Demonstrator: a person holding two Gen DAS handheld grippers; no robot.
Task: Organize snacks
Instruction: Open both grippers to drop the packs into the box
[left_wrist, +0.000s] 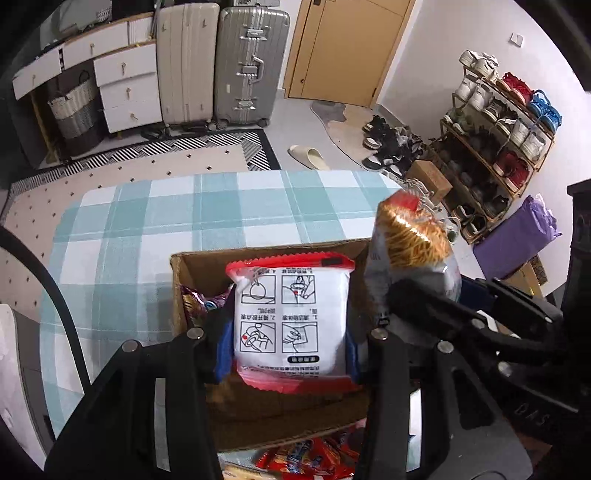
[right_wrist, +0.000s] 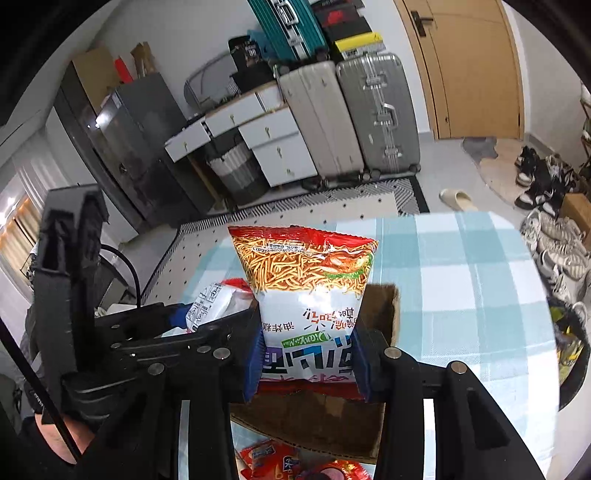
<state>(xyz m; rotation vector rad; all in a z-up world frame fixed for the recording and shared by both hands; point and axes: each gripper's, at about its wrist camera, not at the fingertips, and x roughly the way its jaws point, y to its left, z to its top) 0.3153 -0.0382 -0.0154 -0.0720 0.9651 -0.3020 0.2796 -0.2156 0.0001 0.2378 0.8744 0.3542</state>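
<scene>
Left wrist view: left gripper (left_wrist: 291, 332) clenched on a white, red-edged snack packet (left_wrist: 291, 317), held upright over the open brown cardboard box (left_wrist: 201, 258), likely so it drops in neatly.
Packet position: between the blue pads, above the box interior.
Right wrist view: right gripper (right_wrist: 306, 350) grasping a noodle-print foil snack bag (right_wrist: 308, 291), upright.
Bag position: pinched at its lower part, over the box on the checked tabletop (right_wrist: 461, 277).

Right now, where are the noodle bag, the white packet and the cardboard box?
noodle bag (right_wrist: 314, 291): right wrist view, middle of its printed front.
white packet (left_wrist: 291, 317): left wrist view, centre of its back with the drawings.
cardboard box (left_wrist: 199, 260): left wrist view, far left rim.
</scene>
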